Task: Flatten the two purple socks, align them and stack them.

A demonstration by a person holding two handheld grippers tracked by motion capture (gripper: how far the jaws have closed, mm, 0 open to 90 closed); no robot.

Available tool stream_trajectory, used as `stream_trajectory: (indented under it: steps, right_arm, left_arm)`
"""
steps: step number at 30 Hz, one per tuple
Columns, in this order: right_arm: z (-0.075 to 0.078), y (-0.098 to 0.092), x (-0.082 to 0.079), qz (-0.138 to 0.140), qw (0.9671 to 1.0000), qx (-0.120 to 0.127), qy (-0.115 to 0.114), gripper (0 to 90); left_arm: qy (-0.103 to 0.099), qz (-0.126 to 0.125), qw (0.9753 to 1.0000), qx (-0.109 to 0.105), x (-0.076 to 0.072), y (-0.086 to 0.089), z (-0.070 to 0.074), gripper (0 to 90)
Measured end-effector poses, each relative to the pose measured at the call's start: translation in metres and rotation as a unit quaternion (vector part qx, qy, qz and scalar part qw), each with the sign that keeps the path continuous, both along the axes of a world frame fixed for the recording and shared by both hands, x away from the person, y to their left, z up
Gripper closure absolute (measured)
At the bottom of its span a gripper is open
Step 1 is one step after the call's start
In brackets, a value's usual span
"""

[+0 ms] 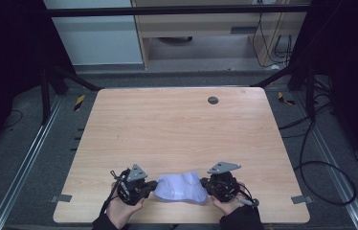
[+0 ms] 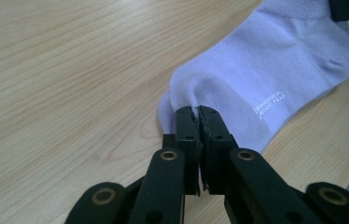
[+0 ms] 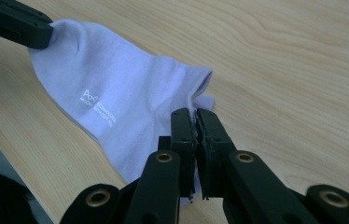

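Note:
A pale lilac sock [image 1: 181, 187] with small white lettering lies near the front edge of the wooden table [image 1: 177, 124], stretched between both grippers. My left gripper [image 1: 152, 187] is shut on the sock's toe end [image 2: 196, 93], the fabric pinched between its black jaws. My right gripper [image 1: 205, 186] is shut on the cuff end [image 3: 196, 105]. In the right gripper view the left gripper's jaw tip [image 3: 18, 25] shows at the top left, gripping the far end. The sock [image 3: 112, 98] rests flat against the wood.
A small dark round cap [image 1: 212, 100] sits in the tabletop near the far edge. Cables [image 1: 320, 163] trail on the floor to the right. A metal frame [image 1: 167, 10] and a cabinet stand beyond the table.

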State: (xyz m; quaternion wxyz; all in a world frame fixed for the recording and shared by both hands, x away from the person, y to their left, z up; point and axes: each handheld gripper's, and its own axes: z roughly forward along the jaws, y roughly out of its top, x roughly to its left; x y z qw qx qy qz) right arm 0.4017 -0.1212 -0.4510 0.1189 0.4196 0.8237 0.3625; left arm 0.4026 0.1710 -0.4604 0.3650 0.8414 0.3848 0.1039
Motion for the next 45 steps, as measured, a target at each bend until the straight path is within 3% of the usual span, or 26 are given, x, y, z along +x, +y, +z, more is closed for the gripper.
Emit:
stream_trajectory:
  steps: [9, 17, 24, 27, 33, 38, 45]
  right_arm:
    - [-0.011, -0.002, 0.003, -0.003, 0.9998, -0.013, 0.016, 86.2]
    - [-0.022, -0.005, 0.006, -0.006, 0.9997, -0.019, 0.018, 83.1]
    - [-0.028, -0.004, 0.008, -0.002, 0.9993, -0.032, 0.017, 75.6]
    - [-0.027, -0.007, 0.008, -0.001, 0.9998, -0.020, 0.008, 69.8]
    - [-0.022, -0.019, 0.011, -0.011, 0.9993, 0.017, -0.032, 58.1]
    - [-0.020, -0.035, 0.017, -0.037, 0.9953, 0.043, -0.078, 46.3]
    - [-0.021, -0.062, 0.028, -0.086, 0.9898, 0.054, -0.100, 33.2]
  left_arm:
    - [0.014, -0.005, 0.9997, 0.022, 0.002, -0.006, -0.012, 86.5]
    - [0.010, -0.001, 0.9993, 0.037, 0.004, -0.006, -0.016, 85.3]
    - [0.008, 0.002, 0.9987, 0.050, 0.004, -0.006, -0.019, 77.8]
    - [-0.005, 0.013, 0.9989, 0.044, 0.004, -0.002, -0.015, 70.8]
    - [-0.043, 0.034, 0.9983, 0.021, 0.008, 0.007, -0.011, 52.0]
    - [-0.075, 0.049, 0.9959, 0.009, 0.015, 0.019, -0.008, 43.1]
    - [-0.097, 0.083, 0.9917, -0.012, 0.029, 0.046, -0.007, 35.8]
